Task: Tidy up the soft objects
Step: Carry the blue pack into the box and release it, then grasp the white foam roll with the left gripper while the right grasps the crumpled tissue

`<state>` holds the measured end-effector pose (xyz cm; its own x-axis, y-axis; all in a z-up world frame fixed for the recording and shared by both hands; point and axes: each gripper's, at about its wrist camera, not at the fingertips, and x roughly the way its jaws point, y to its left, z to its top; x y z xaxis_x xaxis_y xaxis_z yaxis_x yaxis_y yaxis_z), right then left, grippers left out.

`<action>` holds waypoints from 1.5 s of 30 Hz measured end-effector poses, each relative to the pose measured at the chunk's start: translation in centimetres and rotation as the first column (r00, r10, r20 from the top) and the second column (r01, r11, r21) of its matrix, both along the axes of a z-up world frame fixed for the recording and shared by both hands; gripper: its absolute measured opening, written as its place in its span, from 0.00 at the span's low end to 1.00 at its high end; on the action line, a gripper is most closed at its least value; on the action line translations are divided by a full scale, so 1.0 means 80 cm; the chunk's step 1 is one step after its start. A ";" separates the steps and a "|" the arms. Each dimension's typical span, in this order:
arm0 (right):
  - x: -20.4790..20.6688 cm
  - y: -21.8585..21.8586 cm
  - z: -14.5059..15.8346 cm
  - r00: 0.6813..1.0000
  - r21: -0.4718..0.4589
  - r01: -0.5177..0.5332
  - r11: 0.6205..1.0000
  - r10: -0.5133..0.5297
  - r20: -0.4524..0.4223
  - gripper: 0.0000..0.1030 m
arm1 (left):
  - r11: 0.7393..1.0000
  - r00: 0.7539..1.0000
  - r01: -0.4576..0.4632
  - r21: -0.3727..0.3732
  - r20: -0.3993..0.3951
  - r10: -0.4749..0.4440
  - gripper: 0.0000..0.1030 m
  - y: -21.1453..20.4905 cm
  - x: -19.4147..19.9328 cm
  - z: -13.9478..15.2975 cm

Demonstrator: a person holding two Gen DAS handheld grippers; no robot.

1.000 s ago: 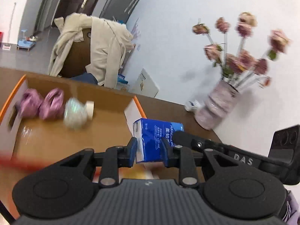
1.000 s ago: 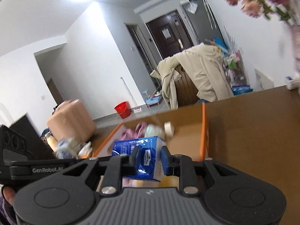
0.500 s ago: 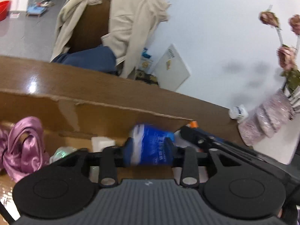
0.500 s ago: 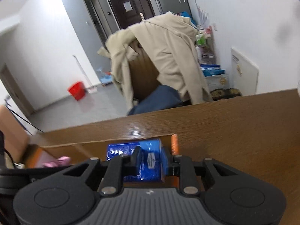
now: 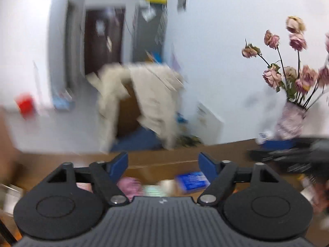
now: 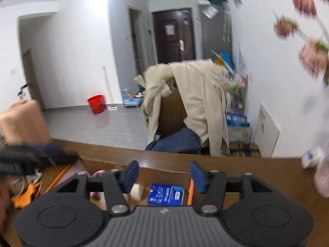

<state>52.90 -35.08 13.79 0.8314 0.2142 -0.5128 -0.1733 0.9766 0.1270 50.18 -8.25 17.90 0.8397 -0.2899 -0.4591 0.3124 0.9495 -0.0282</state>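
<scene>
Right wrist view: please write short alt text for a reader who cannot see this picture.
The right gripper, its blue-padded jaws opening with nothing between them, hangs above a blue tissue pack lying in a cardboard box on a wooden table. Beyond, a beige coat drapes over a chair, and a red bucket stands on the floor.

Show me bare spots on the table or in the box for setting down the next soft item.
Widest free patch: the wooden table right of the cardboard box, up to the vase. Inside the box, the blue tissue pack, white roll and pink fabric crowd the floor. The table left of the box is cluttered with an orange item.
</scene>
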 end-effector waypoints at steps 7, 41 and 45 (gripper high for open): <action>-0.165 -0.007 0.039 0.991 -0.016 -0.059 0.998 0.060 0.123 0.75 | 0.988 0.991 -0.076 0.134 0.121 0.060 0.83 0.071 -0.163 -0.010; -0.444 0.065 -0.161 0.988 0.005 0.155 0.988 -0.155 0.011 0.72 | 0.986 0.989 -0.147 -0.074 -0.016 0.147 0.79 0.126 -0.325 -0.197; -0.398 0.077 -0.177 0.993 -0.028 0.118 0.993 -0.119 -0.022 0.63 | 0.987 0.988 -0.149 -0.060 -0.057 0.145 0.66 0.123 -0.290 -0.209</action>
